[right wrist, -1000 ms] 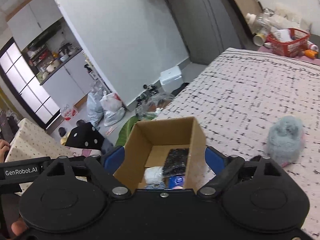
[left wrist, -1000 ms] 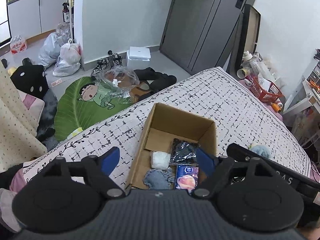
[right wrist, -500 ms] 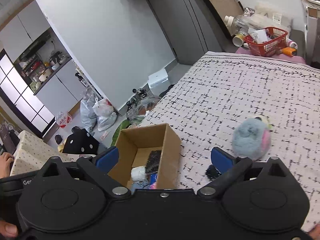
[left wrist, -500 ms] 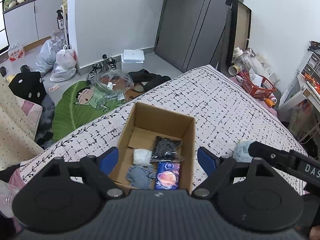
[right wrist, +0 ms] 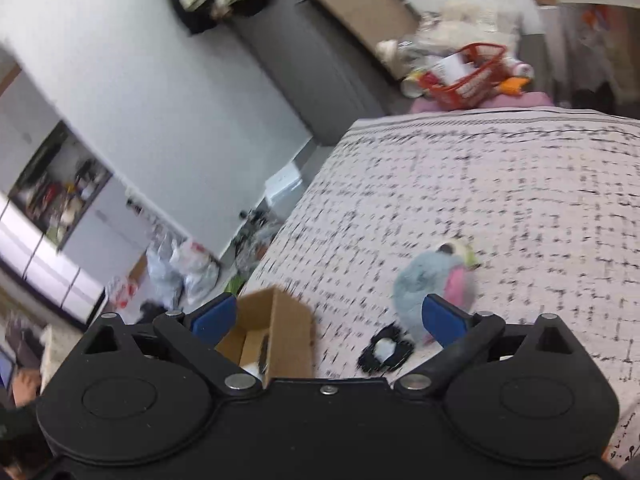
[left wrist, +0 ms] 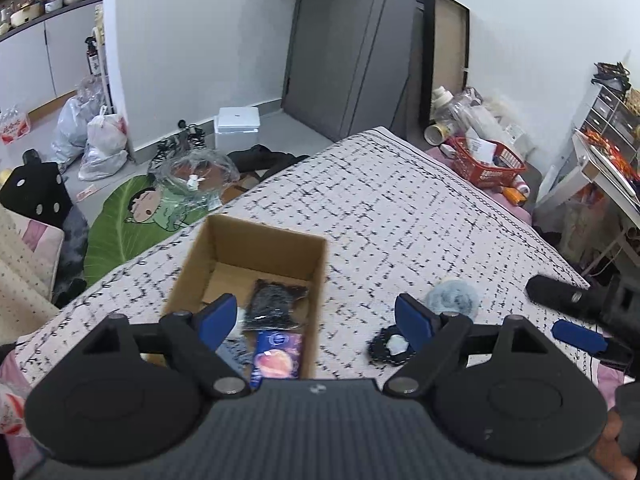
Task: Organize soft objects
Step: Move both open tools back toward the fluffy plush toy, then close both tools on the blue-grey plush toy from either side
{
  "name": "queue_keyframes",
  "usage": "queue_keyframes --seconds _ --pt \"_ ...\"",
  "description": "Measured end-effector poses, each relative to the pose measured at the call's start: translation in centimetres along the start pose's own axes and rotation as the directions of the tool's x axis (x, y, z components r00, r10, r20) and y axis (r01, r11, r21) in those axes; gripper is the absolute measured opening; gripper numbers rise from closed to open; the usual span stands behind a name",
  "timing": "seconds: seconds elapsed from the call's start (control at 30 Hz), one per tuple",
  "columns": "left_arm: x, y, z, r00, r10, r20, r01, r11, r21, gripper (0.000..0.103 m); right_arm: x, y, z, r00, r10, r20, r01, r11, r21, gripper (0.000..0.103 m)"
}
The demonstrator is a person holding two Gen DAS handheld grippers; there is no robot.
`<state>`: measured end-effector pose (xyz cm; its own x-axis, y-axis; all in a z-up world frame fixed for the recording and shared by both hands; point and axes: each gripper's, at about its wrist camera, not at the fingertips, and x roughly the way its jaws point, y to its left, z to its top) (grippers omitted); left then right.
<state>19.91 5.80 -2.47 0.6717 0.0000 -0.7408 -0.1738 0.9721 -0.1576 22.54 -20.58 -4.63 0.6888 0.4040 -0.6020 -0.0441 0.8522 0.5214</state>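
Note:
An open cardboard box stands on the patterned bed cover. It holds a black packet, a blue and pink packet and a white bundle half hidden by my left finger. Right of the box lie a fluffy blue-grey plush and a small black item with a white centre. My left gripper hovers open over the box's right wall, holding nothing. My right gripper is open and empty above the black item, with the plush by its right finger and the box by its left. It also shows in the left wrist view as the right gripper.
A red basket and bottles crowd the bed's far right corner, beside a white desk. On the floor to the left lie a green leaf mat, a white box and plastic bags. A grey door stands behind.
Both grippers have swung right, so the box slid left in both views. The plush and the small black item now sit between the fingers. The right jaws stand wider.

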Motion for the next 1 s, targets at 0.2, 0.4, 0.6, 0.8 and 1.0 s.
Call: queue_keyframes --seconds 0.2,0.4,0.6,0.8,1.0 --pt "1.4 -2.1 -0.3 1.0 -0.021 -0.002 0.021 1.0 0.008 0.085 0.4 -3.1 1.0 1.0 -0.028 -0.01 0.029 0.997 0.067 0.099" --pt "3.4 -3.9 -0.1 0.999 -0.041 -0.015 0.041 0.999 0.008 0.085 0.8 -4.5 1.3 0.998 -0.057 -0.025 0.06 0.993 0.098 0.099" --pt "5.8 -5.4 0.1 0.998 -0.044 -0.045 0.045 0.999 0.012 0.085 0.8 -6.4 1.8 0.994 -0.11 -0.028 0.112 0.985 0.135 0.099" --pt "7.8 -7.0 0.0 0.996 -0.058 -0.063 0.059 0.998 0.028 0.085 1.1 -8.1 2.5 0.992 -0.119 -0.042 0.124 0.979 0.159 0.099" --pt "9.8 -8.6 0.1 0.994 -0.075 -0.075 0.078 0.996 0.041 0.085 2.0 -9.7 2.9 0.99 -0.133 -0.056 0.141 0.972 0.189 0.099"
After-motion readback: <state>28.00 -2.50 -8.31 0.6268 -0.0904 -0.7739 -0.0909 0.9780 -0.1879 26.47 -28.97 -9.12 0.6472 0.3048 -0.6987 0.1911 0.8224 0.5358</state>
